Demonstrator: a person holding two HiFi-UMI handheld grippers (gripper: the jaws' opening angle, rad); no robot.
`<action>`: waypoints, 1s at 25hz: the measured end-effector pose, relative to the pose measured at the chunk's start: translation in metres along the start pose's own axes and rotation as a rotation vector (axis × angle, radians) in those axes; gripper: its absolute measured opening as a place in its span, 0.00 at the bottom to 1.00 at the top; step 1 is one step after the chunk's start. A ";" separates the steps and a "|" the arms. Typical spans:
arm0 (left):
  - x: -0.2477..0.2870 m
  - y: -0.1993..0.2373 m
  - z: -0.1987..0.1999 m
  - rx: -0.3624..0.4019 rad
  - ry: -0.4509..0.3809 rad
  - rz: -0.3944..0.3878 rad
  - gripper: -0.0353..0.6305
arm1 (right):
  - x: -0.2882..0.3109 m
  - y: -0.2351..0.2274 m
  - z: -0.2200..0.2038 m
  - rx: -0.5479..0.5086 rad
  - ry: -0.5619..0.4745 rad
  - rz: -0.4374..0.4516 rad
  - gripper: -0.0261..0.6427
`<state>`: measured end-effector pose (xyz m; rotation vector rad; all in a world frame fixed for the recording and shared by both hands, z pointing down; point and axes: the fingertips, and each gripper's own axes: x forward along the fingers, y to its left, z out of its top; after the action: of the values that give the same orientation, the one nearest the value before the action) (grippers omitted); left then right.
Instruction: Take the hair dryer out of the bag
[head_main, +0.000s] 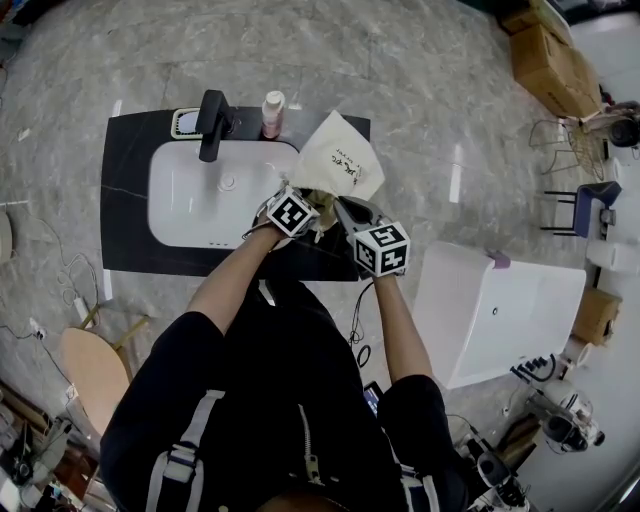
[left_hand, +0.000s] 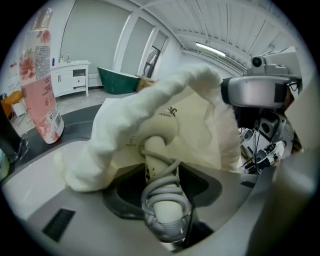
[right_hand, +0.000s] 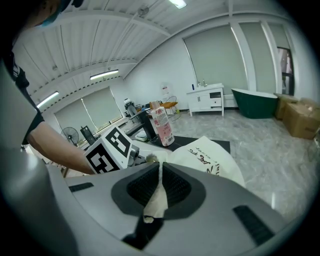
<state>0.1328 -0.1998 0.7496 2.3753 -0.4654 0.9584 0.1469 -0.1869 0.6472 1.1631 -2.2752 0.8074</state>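
left gripper view: left gripper (left_hand: 164, 172) fingers (left_hand: 117, 196) grasp the hair dryer (left_hand: 158, 150) handle, its head inside the bag (left_hand: 200, 125). right gripper (right_hand: 159, 170) is clenched on the bag's edge. hold the bag steady, pull the handle straight back slowly.

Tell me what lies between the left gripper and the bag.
The hair dryer: its cord-wrapped handle is held between the left gripper's jaws and runs up into the bag's mouth. The left gripper view shows it.

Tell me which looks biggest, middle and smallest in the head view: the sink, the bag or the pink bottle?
Largest: sink.
Next: bag, though it may be nearer the camera.
Smallest: pink bottle.
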 end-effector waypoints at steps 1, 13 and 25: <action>-0.001 -0.001 0.000 0.000 0.001 -0.002 0.39 | 0.000 0.000 0.000 0.000 0.000 -0.001 0.08; -0.020 -0.008 -0.016 -0.008 -0.013 -0.009 0.39 | 0.005 0.005 -0.003 -0.008 0.009 0.003 0.08; -0.046 -0.020 -0.040 -0.062 -0.029 -0.013 0.38 | 0.012 0.009 -0.006 -0.018 0.020 0.020 0.08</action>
<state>0.0892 -0.1548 0.7338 2.3362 -0.4839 0.8919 0.1336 -0.1857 0.6563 1.1214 -2.2765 0.8006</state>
